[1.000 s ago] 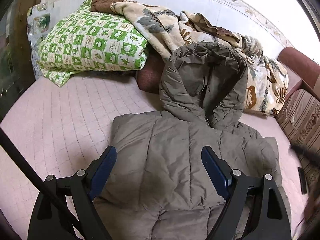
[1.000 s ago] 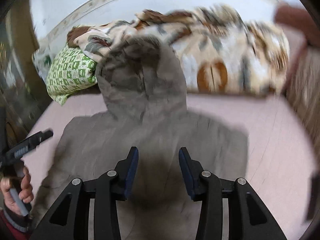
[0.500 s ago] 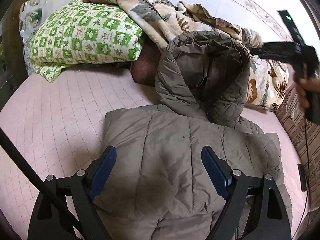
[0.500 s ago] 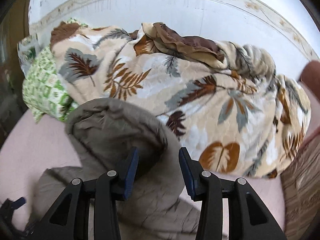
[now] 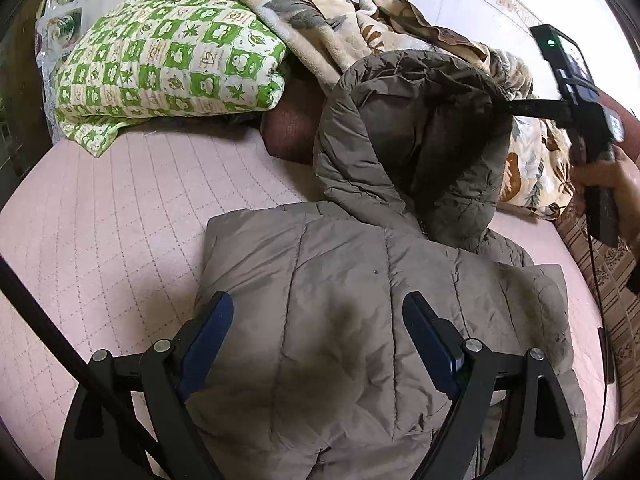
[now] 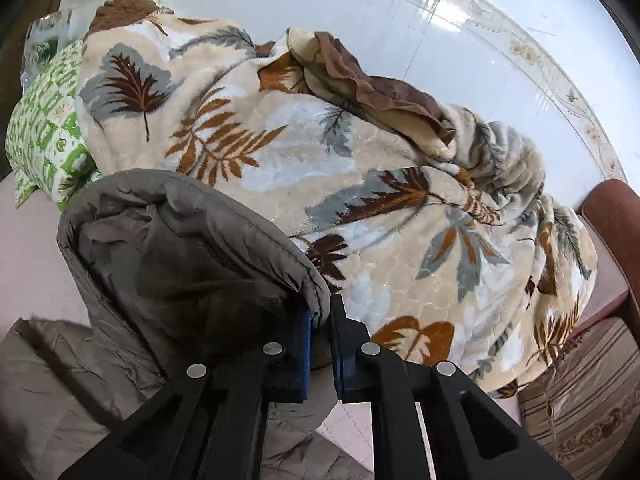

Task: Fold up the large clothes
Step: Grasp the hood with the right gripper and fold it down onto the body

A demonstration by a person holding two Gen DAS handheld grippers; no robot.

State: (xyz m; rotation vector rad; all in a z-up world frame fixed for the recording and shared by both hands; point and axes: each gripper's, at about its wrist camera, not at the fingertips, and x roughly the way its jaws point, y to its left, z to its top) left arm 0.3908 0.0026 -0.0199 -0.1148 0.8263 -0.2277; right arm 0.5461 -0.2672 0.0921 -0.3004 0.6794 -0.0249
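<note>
A grey-brown padded jacket lies flat on the pink bed sheet, and its hood stands up against the bedding behind it. My left gripper hovers open over the jacket's body, with nothing between its blue pads. In the right wrist view, my right gripper is shut on the rim of the hood, pinching the edge between its pads. From the left wrist view, the right gripper reaches in from the right to the hood's top edge, held by a person's hand.
A green-checked quilt and a leaf-patterned blanket are piled along the white wall behind the jacket. A brown pillow lies under them. A striped cushion and a reddish padded rail bound the right side.
My right gripper swung from over the jacket's body up to the hood, and its jaws closed on the hood's rim. My left gripper edged slightly closer over the jacket, still open.
</note>
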